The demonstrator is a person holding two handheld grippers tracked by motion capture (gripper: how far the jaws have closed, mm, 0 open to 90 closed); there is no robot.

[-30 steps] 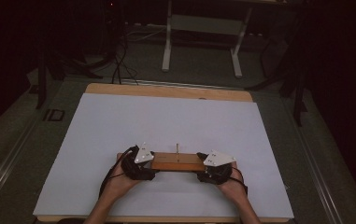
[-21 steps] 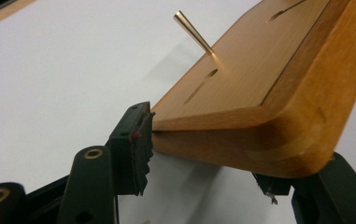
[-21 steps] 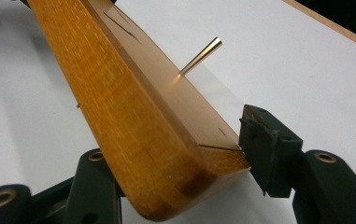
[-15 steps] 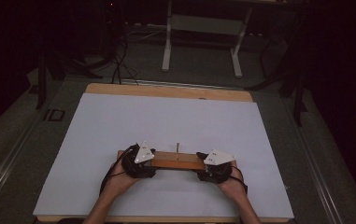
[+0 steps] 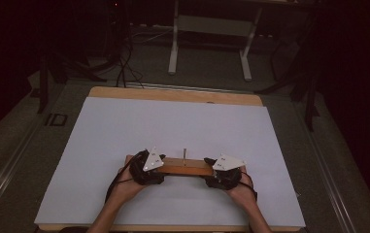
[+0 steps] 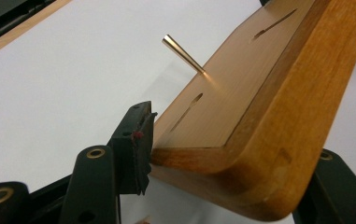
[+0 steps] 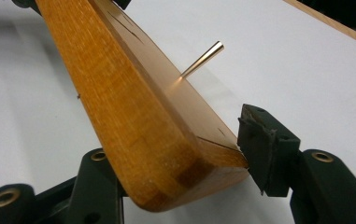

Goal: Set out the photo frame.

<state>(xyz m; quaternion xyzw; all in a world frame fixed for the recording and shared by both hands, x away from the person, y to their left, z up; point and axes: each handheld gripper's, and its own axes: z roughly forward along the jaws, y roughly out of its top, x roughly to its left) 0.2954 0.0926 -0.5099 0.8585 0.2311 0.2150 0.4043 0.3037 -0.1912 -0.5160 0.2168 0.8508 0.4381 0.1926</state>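
One wooden board (image 5: 185, 167), two grippers (image 5: 146, 171)

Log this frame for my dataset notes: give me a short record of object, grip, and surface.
object: wooden board with slots and an upright brass pin
left gripper: shut on board's left end
right gripper: shut on board's right end
surface: white table sheet
board position: near the table's front edge, lengthwise across
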